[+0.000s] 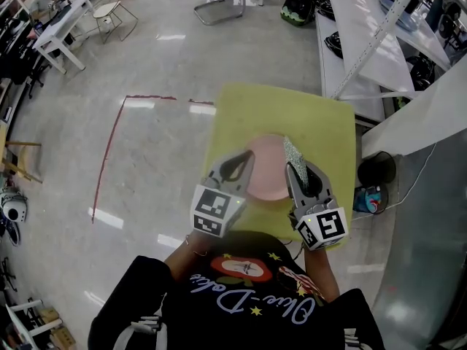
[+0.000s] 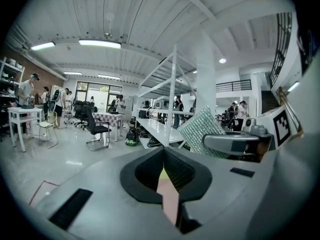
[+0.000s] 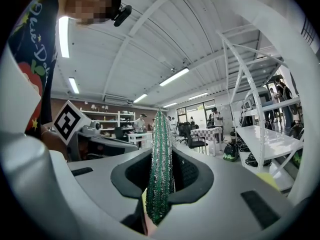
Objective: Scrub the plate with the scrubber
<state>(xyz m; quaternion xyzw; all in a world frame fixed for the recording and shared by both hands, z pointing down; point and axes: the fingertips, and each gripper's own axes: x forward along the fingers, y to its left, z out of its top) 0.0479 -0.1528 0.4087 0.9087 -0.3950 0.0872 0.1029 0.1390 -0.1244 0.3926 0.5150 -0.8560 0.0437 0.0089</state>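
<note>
Between the left jaws: the pink plate [image 2: 170,199], pinched at its near rim. The left gripper [image 1: 246,160] is closed down to a thin gap on it, and the plate lies flat on the yellow table [image 1: 336,133].
Between the right jaws: the silvery-green scrubber [image 3: 161,159], clamped on edge by the right gripper [image 1: 296,169]. It sticks out ahead of the tips, over the plate's right side.
Step in hand: this looks like the set-up for scrubbing, with the plate steadied and the scrubber poised. I cannot tell whether the scrubber touches the plate.
Next move: probably to press the scrubber down onto the plate ahead of the right jaws and rub across it. The left jaws would need a firm hold so the rim does not slide.
Count: one plate, one scrubber, two grippers, one table.
</note>
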